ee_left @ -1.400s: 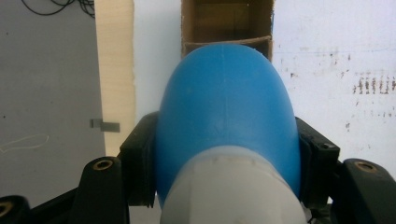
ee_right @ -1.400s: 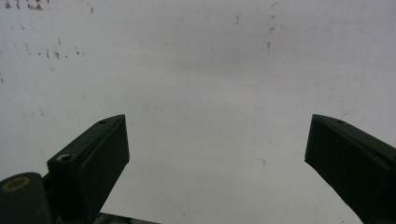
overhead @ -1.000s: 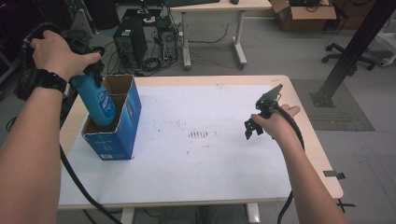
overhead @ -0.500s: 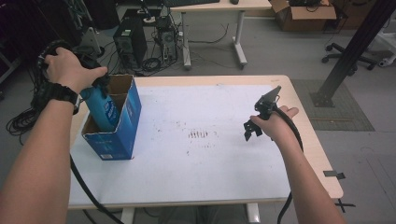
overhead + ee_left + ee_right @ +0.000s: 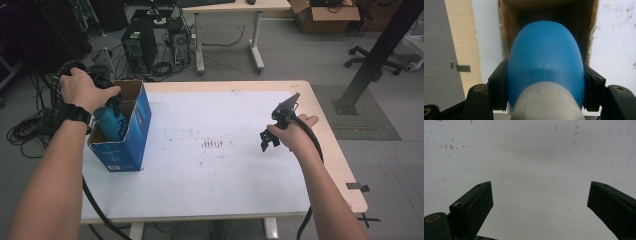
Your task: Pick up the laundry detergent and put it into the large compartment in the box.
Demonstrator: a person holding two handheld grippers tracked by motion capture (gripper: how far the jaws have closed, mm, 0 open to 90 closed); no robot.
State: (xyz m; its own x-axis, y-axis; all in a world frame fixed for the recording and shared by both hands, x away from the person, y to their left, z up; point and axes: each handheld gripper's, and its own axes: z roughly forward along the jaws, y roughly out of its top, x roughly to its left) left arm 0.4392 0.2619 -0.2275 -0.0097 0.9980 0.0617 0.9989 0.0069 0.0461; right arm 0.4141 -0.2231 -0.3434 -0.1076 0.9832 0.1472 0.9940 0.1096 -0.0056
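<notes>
The left gripper (image 5: 544, 100) squeezes the blue bottle (image 5: 545, 65) near its white cap, over the box (image 5: 135, 130). It looks smooth, hard and maybe slippery. The right gripper (image 5: 539, 207) is wide open, holding nothing.

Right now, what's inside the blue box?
A blue bottle is going down into the blue box, pinched by the left gripper. The bottle covers the bottom, so anything under it can't be seen.

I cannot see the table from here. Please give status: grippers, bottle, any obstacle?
Left gripper shut on blue bottle, bottle partly down in the open blue box. Right gripper open, empty, over the white table. Nothing in the way.
</notes>
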